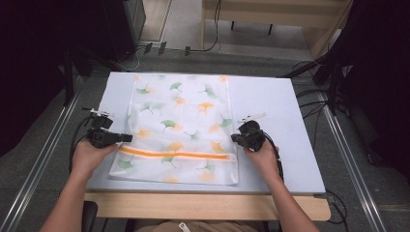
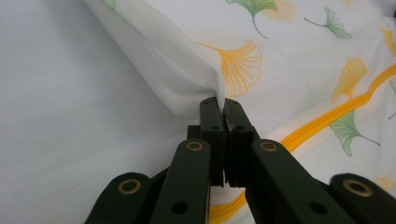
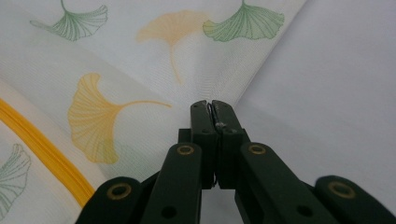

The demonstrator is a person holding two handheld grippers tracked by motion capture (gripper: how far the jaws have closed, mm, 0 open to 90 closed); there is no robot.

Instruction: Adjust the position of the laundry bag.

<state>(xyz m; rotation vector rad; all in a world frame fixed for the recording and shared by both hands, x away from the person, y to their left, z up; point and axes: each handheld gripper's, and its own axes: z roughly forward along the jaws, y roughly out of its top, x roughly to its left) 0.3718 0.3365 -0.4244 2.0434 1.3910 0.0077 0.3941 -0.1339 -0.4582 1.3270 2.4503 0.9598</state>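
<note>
pale table (image 1: 270,101), mesh bag (image 1: 179,125) edge pinched by left hand-held gripper (image 2: 221,105)

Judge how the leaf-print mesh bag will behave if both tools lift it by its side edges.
Probably floppy: the mesh bag puckers where the left tool and right tool pinch it. Likely light, being thin, see-through mesh lying flat. The middle would probably sag between the two grips.

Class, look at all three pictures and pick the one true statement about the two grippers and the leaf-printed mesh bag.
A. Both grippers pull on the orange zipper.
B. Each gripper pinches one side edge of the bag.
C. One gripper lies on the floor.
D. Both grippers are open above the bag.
B: the left gripper is shut on a fold of the mesh bag at its left edge, and the right gripper is shut on its right edge.
</note>
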